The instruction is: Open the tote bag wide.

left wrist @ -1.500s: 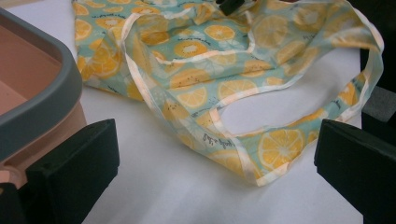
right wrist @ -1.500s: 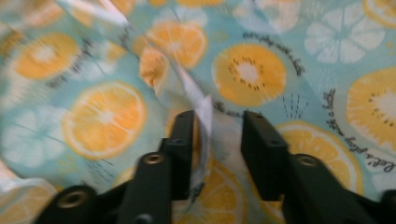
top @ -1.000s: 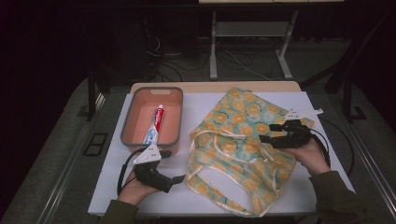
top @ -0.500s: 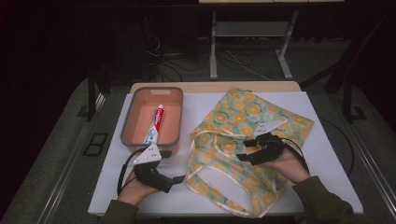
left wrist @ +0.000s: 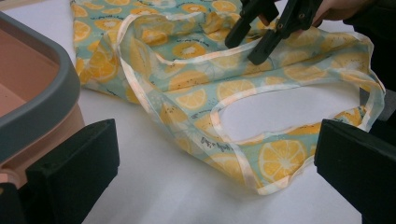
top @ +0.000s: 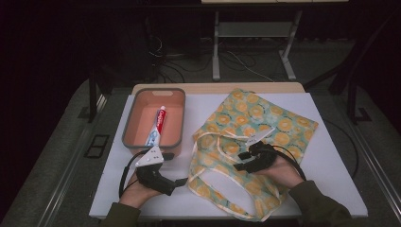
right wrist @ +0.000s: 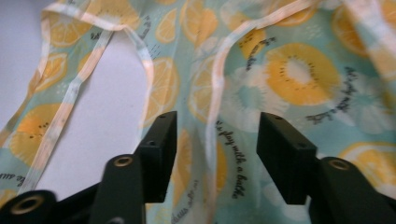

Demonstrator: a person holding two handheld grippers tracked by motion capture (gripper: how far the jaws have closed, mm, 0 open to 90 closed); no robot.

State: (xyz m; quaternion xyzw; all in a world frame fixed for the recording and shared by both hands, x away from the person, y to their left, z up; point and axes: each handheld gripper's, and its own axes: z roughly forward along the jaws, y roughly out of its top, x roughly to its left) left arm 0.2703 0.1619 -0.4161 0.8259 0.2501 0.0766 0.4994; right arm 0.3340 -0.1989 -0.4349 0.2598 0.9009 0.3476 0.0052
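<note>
One lemon-print bag (top: pixel 246 142) flat across worktop (top: pixel 331 170) right half, handles toward near edge. Right tool (right wrist: pixel 215 154) over bag mouth, jaws just closing, half-spread astride pale trim, not pinching. Left tool (left wrist: pixel 210 177) spread wide, near-left, beside tub (top: pixel 132 123) holding toothpaste (top: pixel 158 126).

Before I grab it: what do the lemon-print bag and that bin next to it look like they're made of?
Bag: thin woven cloth, matte, probably cotton or polyester; it lies limp and creased, with pale sewn edging and floppy handles. Bin: looks like moulded plastic, smooth salmon walls with a grey rim that may be rubbery; I can't tell for sure.
</note>
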